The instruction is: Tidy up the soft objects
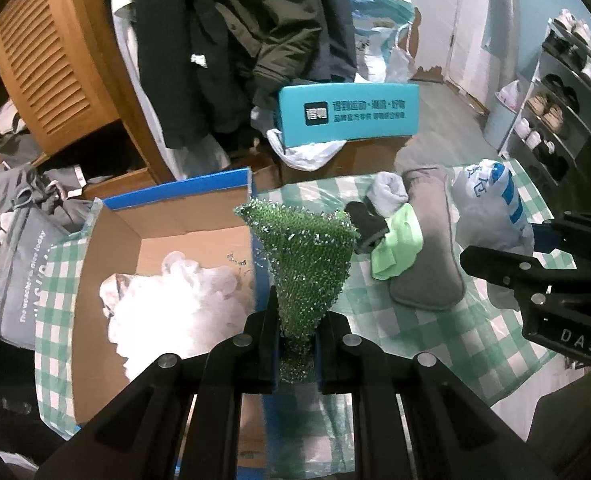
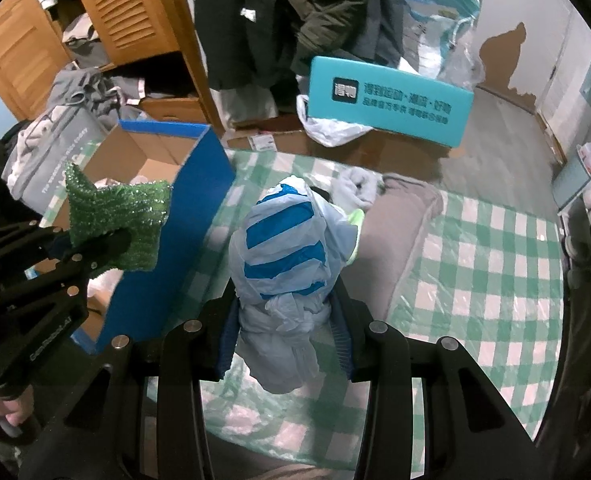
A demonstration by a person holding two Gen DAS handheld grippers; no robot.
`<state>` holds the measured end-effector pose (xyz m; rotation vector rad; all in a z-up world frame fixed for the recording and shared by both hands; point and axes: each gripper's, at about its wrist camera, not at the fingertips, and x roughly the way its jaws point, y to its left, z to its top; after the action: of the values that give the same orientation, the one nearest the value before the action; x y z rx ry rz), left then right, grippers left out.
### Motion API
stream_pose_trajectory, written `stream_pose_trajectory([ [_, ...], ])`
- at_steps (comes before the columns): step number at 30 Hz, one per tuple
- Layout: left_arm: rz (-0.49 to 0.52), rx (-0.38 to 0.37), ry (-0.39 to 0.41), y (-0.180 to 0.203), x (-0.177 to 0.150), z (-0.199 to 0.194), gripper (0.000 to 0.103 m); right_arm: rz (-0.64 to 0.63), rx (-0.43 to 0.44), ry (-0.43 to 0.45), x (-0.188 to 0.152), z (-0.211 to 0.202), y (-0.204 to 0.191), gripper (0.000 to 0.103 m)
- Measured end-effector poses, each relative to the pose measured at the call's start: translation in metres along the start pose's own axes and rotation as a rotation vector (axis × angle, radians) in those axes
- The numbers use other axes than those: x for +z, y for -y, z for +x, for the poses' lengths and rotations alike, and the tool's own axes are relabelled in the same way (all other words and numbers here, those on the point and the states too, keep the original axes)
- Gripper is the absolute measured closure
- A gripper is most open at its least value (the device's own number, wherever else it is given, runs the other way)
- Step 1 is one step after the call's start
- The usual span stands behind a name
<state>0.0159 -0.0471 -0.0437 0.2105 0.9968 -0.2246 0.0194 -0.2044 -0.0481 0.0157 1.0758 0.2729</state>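
My left gripper is shut on a green glittery scrub cloth and holds it up over the right wall of an open cardboard box with blue outer sides. The cloth and the left gripper also show at the left of the right wrist view, by the box. My right gripper is shut on a knotted white plastic bag with blue stripes, lifted above the checked cloth. The bag shows at the right of the left wrist view.
White soft stuff lies inside the box. On the green checked cloth lie a grey pad, a light green rag and a white rolled cloth. A teal box, hanging coats, a wooden cabinet and a shoe rack stand behind.
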Motion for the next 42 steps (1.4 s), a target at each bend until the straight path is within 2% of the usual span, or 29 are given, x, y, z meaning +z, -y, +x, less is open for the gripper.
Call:
stream_pose_trajectory([
  [11, -0.041, 0.04, 0.025, -0.031, -0.004, -0.01, 0.091, -0.048, 0.031, 0.01, 0.018, 0.005, -0.033, 0.063],
  [23, -0.117, 0.066, 0.035, -0.085, -0.013, -0.014, 0.091, -0.129, 0.071, -0.004, 0.039, 0.02, -0.079, 0.063],
  [33, -0.19, 0.108, 0.016, -0.131, -0.022, -0.007, 0.091, -0.181, 0.094, -0.051, 0.051, 0.047, -0.111, 0.063],
  [42, -0.248, 0.137, -0.049, -0.162, -0.038, 0.016, 0.091, -0.233, 0.107, -0.088, 0.061, 0.075, -0.142, 0.063],
])
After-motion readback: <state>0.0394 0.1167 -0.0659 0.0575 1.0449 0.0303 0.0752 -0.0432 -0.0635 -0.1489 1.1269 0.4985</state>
